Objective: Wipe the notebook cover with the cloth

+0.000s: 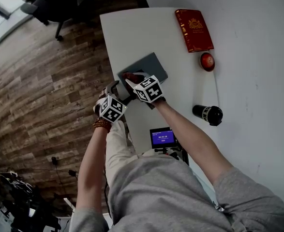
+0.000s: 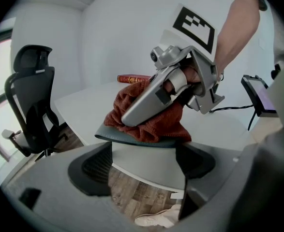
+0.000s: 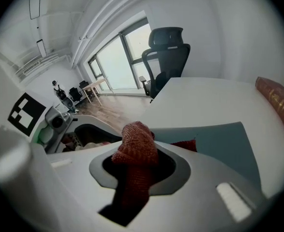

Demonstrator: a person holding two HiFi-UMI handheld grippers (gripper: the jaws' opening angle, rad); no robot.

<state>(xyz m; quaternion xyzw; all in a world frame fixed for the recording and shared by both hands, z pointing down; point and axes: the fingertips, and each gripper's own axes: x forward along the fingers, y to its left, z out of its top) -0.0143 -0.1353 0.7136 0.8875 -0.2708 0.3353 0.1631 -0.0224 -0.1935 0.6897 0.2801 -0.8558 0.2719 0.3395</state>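
Quick count: one flat grey-blue notebook (image 1: 149, 64), one rust-red knitted cloth (image 2: 156, 127), one red hardcover book with gold print (image 1: 194, 29), one small round red fruit (image 1: 207, 61), one black cylinder lying on its side (image 1: 207, 114), all on the white counter (image 1: 132, 33). The notebook sits at the counter's corner, with the book, fruit and cylinder well off to its right. The right tool (image 3: 138, 164) is clamped tight on the cloth and presses it onto the notebook's near corner. The left tool (image 2: 142, 163) has its jaws wide apart and grips nothing, sitting just beside the notebook's near edge
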